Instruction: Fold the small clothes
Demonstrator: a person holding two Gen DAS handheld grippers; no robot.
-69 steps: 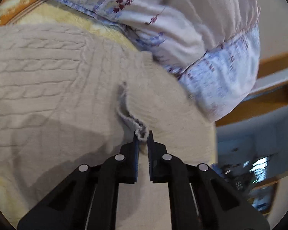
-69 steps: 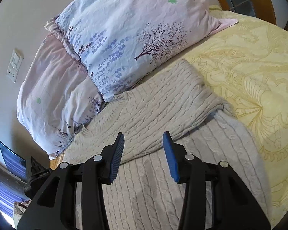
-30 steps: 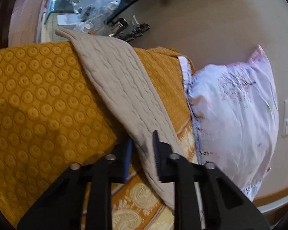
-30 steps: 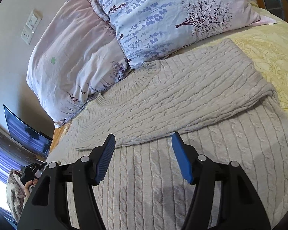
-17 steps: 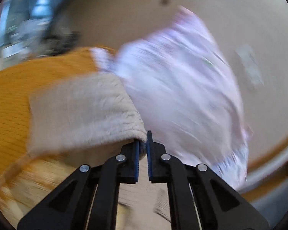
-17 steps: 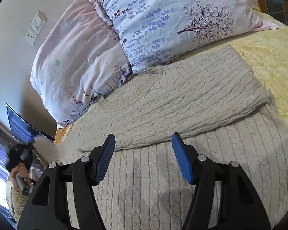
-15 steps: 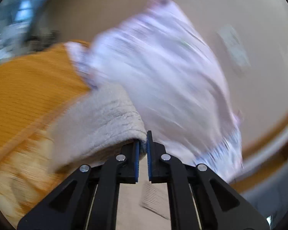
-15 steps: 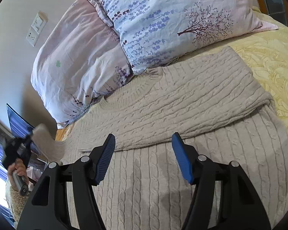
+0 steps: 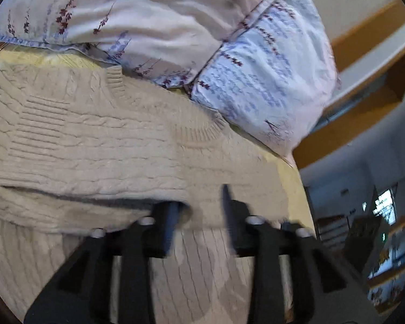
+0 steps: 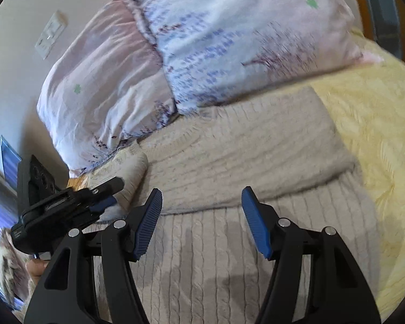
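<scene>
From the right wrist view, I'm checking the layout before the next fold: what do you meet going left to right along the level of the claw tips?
Left claw → folded sleeve → right claw, over the cable-knit sweater → yellow bedspread.

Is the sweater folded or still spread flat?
Partly folded: both sleeves lie across the sweater, the right sleeve over its chest, the left sleeve beside the left gripper.

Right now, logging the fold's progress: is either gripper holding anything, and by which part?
Nothing. The left gripper has just opened over the sweater; the right gripper is open.
</scene>
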